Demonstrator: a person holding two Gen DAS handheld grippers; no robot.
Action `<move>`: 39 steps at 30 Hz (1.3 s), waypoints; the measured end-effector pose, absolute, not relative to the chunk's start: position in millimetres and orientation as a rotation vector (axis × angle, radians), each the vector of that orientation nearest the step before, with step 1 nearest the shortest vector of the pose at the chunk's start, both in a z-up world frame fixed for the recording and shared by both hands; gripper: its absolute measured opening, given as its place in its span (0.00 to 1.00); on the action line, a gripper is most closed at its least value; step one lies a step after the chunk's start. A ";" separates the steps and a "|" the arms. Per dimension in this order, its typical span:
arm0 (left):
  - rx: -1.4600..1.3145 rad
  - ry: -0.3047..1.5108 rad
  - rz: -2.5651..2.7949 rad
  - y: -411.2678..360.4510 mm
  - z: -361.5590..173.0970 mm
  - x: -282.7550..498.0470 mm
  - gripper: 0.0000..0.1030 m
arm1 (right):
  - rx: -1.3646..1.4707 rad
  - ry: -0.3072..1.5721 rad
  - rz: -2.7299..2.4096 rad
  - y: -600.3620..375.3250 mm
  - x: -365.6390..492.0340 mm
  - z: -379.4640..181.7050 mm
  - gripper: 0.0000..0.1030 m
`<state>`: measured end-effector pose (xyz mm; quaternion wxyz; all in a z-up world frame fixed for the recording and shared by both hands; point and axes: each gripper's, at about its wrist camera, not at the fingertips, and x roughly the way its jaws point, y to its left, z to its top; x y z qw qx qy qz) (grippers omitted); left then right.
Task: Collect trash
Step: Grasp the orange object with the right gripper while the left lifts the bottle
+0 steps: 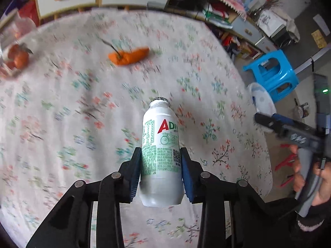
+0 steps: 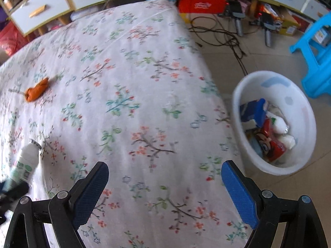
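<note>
Here, smooth white plastic bottle (image 1: 160,157).

The tabletop (image 2: 144,66) wears a white cloth printed with branching sprigs in coral pink, teal and green on dark brown twigs. The bottle (image 1: 160,155) is white with green print, a red and green "AD" and a small green bicycle drawing, plus a black square code. An orange peel (image 1: 129,56) lies bright orange with a dark stem. The left gripper (image 1: 160,165) is black with blue pads; the right gripper (image 2: 165,188) is black too, its pads a vivid textured blue. The bin (image 2: 275,86) is white with pale blue blotches, holding red, blue and white wrappers. A stool (image 2: 314,62) is sky blue. The drawers (image 2: 39,10) are pale grey with orange handles.
</note>
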<state>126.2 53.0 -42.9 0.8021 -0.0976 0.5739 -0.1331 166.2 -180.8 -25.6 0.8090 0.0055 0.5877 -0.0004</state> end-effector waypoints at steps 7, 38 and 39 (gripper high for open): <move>-0.202 1.113 -0.264 108.0 -12.6 120.8 0.37 | -0.032 1.291 0.031 -139.2 174.6 -40.7 0.89; -0.400 1.086 -0.155 215.5 -30.1 163.2 0.37 | 0.351 1.292 0.102 2.0 296.1 -82.5 0.55; -0.402 1.088 -0.152 216.6 -30.8 162.8 0.37 | 0.348 1.286 0.102 4.1 296.8 -83.0 0.55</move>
